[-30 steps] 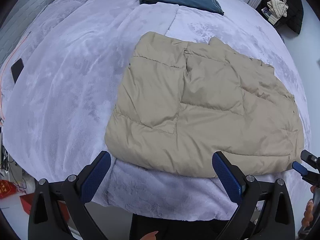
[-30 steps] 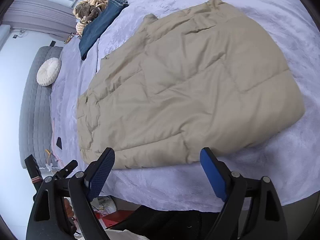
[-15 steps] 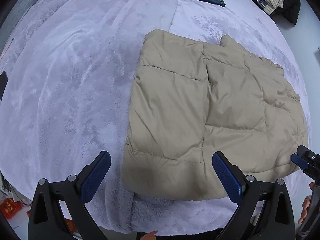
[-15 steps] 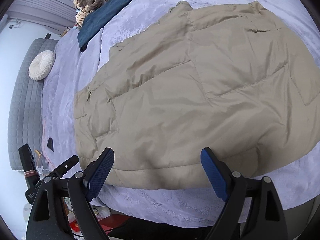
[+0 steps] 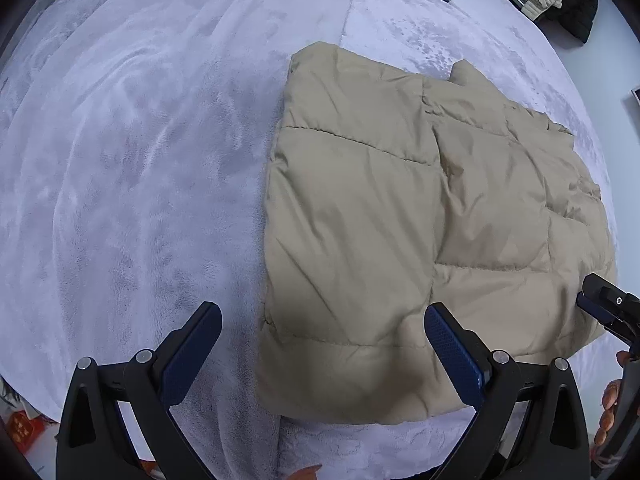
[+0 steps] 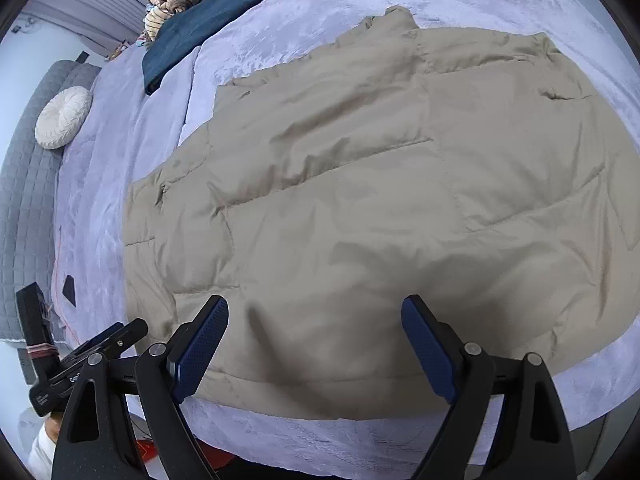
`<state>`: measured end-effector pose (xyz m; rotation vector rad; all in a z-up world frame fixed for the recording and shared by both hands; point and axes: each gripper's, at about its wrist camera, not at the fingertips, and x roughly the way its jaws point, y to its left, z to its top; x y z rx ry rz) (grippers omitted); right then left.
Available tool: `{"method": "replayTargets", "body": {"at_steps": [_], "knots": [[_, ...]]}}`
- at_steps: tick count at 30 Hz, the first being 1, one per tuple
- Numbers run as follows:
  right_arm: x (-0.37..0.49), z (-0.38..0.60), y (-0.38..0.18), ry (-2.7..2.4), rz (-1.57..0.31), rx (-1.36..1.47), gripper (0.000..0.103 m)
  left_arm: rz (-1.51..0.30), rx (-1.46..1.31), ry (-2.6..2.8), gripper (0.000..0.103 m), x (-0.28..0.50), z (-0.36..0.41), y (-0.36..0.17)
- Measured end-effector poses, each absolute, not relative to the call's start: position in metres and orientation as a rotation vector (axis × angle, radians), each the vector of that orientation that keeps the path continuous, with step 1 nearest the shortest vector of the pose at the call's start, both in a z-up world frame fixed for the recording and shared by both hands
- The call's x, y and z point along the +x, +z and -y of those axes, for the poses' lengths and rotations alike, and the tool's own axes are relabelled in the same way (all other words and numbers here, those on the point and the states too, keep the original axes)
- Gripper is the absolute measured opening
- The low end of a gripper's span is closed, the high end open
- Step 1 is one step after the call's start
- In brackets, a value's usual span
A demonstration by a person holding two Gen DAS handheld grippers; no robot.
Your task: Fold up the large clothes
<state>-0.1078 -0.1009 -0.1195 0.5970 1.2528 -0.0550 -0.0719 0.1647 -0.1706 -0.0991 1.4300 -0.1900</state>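
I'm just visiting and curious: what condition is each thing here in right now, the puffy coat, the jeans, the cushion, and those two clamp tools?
Beige puffer jacket: partly folded, lying flat on the bed, not gripped.
Left gripper: open, above the jacket's near corner.
Right gripper: open, above the jacket's near edge.
Blue jeans: folded, at the far side.
Round white cushion: lying by the grey headboard.
Lilac blanket: spread over the bed.
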Motion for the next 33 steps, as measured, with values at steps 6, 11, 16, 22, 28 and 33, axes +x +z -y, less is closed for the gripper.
{"method": "replayTargets", "body": {"at_steps": [6, 11, 16, 22, 28, 33], "knots": [[-0.097, 0.091, -0.134, -0.029, -1.317, 0.621, 0.090, -1.432, -0.183, -0.234, 0.102, -0.056, -0.188, -0.183], [-0.098, 0.095, -0.143, -0.046, -1.330, 0.674, 0.090, -1.415, -0.328, -0.416, 0.102, -0.038, -0.211, -0.191], [-0.096, 0.095, -0.148, -0.049, -1.341, 0.677, 0.090, -1.459, -0.474, -0.595, 0.102, -0.009, -0.221, -0.219], [-0.093, 0.094, -0.154, -0.056, -1.358, 0.658, 0.091, -1.521, -0.476, -0.728, 0.101, 0.007, -0.192, -0.248], [-0.092, 0.094, -0.157, -0.051, -1.355, 0.661, 0.091, -1.523, -0.450, -0.862, 0.101, 0.010, -0.170, -0.244], [-0.094, 0.094, -0.159, -0.046, -1.350, 0.654, 0.091, -1.577, -0.407, -0.895, 0.101, 0.009, -0.143, -0.256]]}}
